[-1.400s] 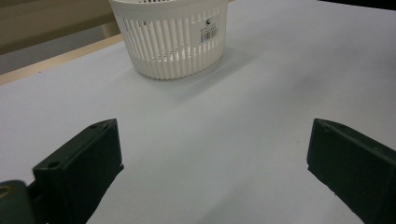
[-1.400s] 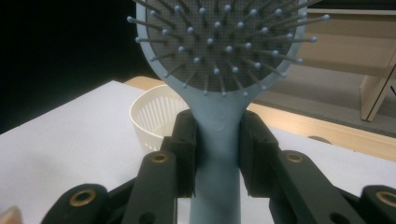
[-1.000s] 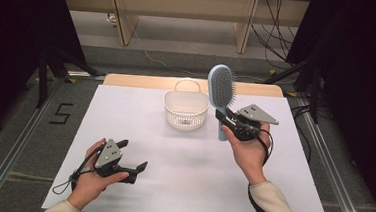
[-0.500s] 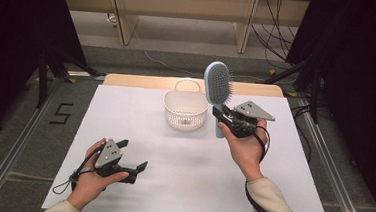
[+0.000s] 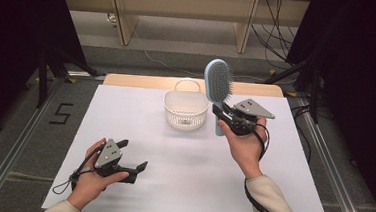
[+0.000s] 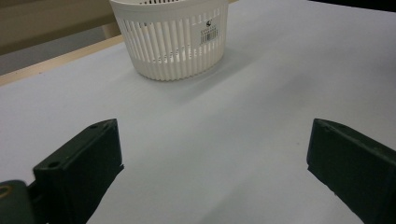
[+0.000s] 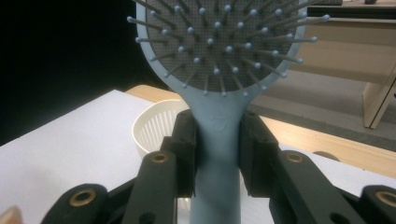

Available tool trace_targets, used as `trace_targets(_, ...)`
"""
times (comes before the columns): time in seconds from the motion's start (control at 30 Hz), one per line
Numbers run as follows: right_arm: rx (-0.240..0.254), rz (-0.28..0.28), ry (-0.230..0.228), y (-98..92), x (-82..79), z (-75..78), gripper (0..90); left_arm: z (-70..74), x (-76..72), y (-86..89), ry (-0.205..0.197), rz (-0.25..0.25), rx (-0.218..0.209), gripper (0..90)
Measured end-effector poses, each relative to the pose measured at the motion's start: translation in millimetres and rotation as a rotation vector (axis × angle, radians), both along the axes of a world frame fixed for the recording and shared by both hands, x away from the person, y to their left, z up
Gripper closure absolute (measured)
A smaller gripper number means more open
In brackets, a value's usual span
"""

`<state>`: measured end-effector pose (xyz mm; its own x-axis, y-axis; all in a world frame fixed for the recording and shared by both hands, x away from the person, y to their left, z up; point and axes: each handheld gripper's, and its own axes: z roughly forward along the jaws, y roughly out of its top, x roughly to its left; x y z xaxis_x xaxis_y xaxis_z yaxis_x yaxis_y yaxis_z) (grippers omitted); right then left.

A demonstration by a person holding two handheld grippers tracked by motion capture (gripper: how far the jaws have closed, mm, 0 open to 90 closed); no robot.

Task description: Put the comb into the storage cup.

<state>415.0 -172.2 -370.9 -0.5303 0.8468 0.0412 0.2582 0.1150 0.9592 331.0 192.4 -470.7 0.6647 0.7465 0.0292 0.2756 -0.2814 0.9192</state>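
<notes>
Hairbrush [image 7: 219, 70] now tilted nearer the basket [image 5: 185, 111], handle clamped in right gripper [image 7: 218, 140]; left gripper [image 6: 212, 154] wide open, empty.

Bench [image 5: 290, 193]: white top, rectangular; a pale wooden strip runs along its far edge.
Basket [image 5: 186, 112]: white slatted plastic, round, upright with its loop handle raised; stands directly on the bench at centre, toward the far edge. A barcode label sits on its wall in the left gripper view.
Left hand-held gripper [image 5: 133, 158]: rests low at the near left corner of the bench, in the person's hand, well apart from the basket; jaws wide apart, bare bench between them.
Floor: grey, a "5" marked to the left of the bench.
</notes>
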Motion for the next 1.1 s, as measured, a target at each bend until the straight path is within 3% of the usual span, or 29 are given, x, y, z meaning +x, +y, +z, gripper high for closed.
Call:
trace_targets(0.6,0.007,-0.003,-0.009,4.0,7.8,8.0,70.5,0.9,-0.5,-1.0,0.0,-0.002,0.002,2.7)
trace_targets(1.1,0.023,-0.008,-0.004,5.8,15.1,3.3,70.5,1.3,-0.3,-2.0,-0.004,-0.005,0.001,2.8)
